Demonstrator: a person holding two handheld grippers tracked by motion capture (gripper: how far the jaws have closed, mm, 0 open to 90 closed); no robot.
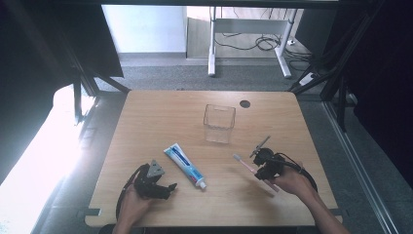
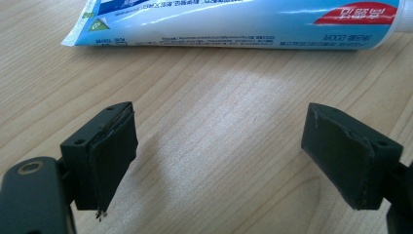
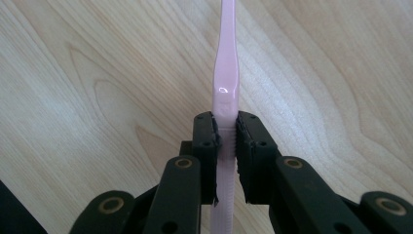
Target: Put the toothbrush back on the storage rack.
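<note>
Item: pink toothbrush [image 3: 225, 73], clenched in our right tool [image 1: 265, 168]; long axis aims towards the clear cup [image 1: 219, 123] at the bench's far edge.

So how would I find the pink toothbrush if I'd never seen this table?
Start at the wooden table and look toward its near right side. There the right gripper pinches the toothbrush by its handle. It is thin and pink, unlike the fat blue-and-white toothpaste tube or the clear plastic cup.

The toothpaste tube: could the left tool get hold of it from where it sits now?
Probably yes. The left tool stands open, facing the toothpaste tube, with bare table between them. The tube lies flat, broadside to the jaws.
</note>
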